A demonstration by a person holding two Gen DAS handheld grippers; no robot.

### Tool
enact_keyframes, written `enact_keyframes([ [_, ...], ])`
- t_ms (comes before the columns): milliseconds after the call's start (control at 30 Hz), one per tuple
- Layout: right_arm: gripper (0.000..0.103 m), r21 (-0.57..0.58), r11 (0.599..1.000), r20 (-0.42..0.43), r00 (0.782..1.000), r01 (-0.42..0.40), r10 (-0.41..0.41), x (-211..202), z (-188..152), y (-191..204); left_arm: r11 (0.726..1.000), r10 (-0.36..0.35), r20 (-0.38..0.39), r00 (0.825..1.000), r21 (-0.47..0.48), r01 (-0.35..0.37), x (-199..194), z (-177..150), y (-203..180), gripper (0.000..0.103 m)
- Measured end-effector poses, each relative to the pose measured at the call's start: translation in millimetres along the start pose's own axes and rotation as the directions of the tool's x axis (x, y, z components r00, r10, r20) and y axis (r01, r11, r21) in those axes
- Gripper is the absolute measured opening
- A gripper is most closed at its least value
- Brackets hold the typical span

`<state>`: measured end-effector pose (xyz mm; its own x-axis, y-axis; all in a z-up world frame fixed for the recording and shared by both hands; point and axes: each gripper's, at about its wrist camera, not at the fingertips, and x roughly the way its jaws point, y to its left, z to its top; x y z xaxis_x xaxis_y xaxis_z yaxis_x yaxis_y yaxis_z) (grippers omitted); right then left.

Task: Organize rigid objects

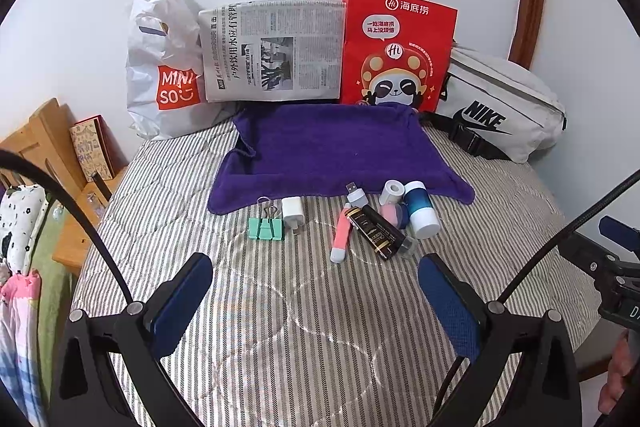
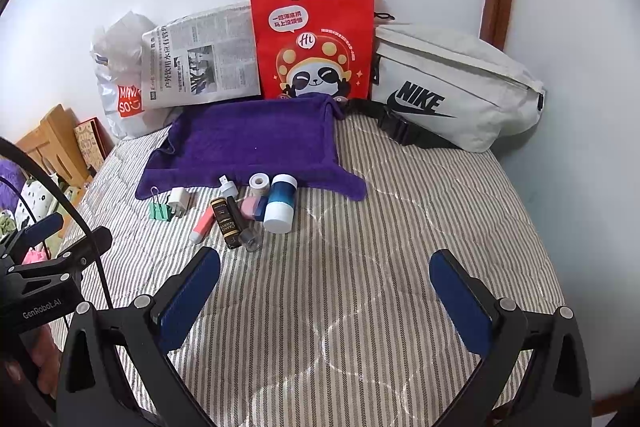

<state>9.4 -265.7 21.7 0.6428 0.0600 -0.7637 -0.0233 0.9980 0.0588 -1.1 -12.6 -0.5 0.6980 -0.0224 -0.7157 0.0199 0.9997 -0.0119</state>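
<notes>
Spread over the bed (image 1: 304,327), toward the wall: a towel (image 1: 332,151). Behind it, propped against the wall from left to right: plastic bag (image 1: 160,75), newspaper (image 1: 276,51), paper bag (image 1: 396,51), waist bag (image 1: 500,107). Along the towel's near edge, left to right: binder clip (image 1: 266,227) touching a charger plug (image 1: 292,213); then, apart, a USB stick (image 1: 355,193), a tube (image 1: 341,237), a boxed bottle (image 1: 378,233), and a tape roll (image 1: 391,191) just behind an eraser (image 1: 394,215) beside a cylinder (image 1: 420,210).
</notes>
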Motion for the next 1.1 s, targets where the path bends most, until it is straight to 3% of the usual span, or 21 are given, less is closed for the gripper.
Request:
enact_keyframes([
  [767,0.103,-0.009,1.000,-0.009,1.000,0.000,0.000,3,-1,2,1.000,-0.007,0.004,1.000,0.000,0.007,-2,1,1,0.103],
  [900,0.103,-0.004,1.000,-0.020,1.000,-0.004,0.004,12,0,0,0.998,-0.055,-0.001,0.998,-0.014,0.055,6,3,2,0.103],
  [1100,0.103,0.005,1.000,-0.037,0.999,-0.005,0.005,29,0,-4,1.000,-0.024,-0.019,1.000,0.005,0.024,28,3,7,0.103],
])
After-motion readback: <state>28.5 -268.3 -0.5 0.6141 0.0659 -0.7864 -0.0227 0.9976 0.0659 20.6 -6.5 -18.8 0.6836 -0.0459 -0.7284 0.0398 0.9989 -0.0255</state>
